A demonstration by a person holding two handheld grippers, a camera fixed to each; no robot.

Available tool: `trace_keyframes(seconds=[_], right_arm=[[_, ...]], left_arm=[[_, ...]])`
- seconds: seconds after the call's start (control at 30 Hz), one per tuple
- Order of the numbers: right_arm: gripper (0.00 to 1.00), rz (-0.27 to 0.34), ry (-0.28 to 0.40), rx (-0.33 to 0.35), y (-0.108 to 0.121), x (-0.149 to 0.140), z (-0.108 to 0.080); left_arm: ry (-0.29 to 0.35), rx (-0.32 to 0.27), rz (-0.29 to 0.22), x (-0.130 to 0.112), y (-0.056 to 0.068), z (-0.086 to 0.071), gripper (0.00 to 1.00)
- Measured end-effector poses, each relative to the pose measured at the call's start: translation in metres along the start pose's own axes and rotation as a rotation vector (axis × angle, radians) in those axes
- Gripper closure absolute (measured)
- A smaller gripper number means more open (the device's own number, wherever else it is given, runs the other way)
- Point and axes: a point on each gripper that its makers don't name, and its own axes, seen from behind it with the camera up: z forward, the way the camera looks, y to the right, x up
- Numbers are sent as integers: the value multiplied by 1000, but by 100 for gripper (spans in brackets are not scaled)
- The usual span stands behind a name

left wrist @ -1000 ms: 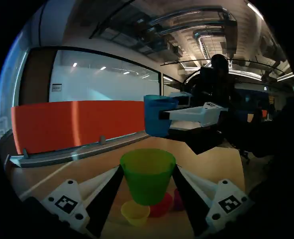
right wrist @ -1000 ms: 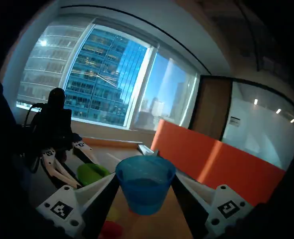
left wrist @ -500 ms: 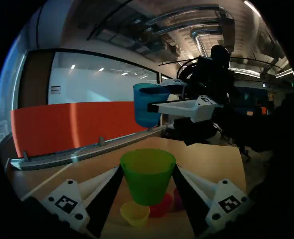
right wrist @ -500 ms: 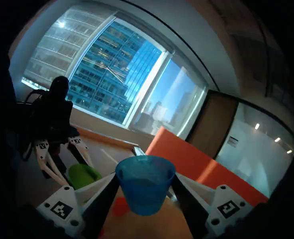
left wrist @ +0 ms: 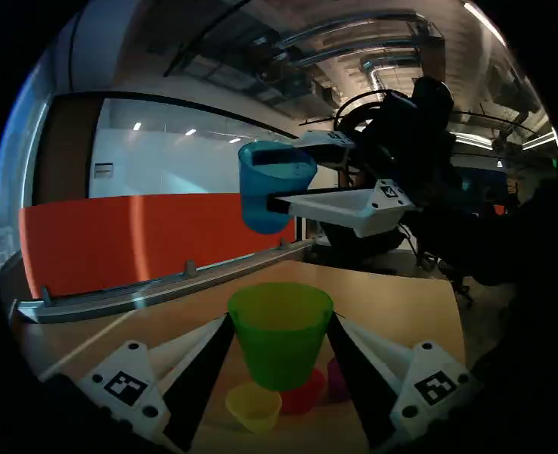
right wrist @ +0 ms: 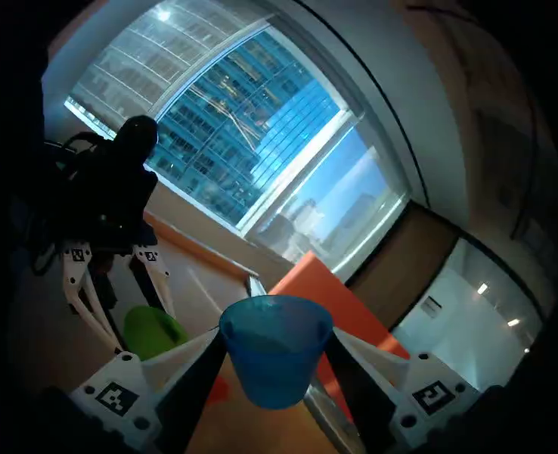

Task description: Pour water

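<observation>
Over the wooden table (left wrist: 400, 303), two clamped cups, blue held above green.
The left gripper (left wrist: 280, 327) sits level, both fingers pressed on the upright green cup (left wrist: 280, 344). The right gripper (right wrist: 276, 354), raised and tipped, clamps the blue cup (right wrist: 275, 367) between its fingers. The left gripper view shows the blue cup tilted at 12 o'clock from the green one and apart from it, with a yellow cup (left wrist: 254, 405), red cup (left wrist: 307, 390) and purple cup (left wrist: 338, 378) standing below. The right gripper view shows the green cup low at 8 o'clock and a window (right wrist: 226, 144) of towers.
</observation>
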Motion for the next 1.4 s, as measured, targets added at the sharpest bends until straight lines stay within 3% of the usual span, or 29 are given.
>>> trace_keyframes(seconds=[0.3,0.7,1.4], right_arm=[[10,-126,-14,-9,3,2,5],[10,-237,-35,-20,14,5,8],[11,-386,-71,-40,26,0,10]], left_arm=[[6,-6,-1,4,1,1,13],[7,-13,0,6,2,3,14],[0,-26,10,7,9,6,14]])
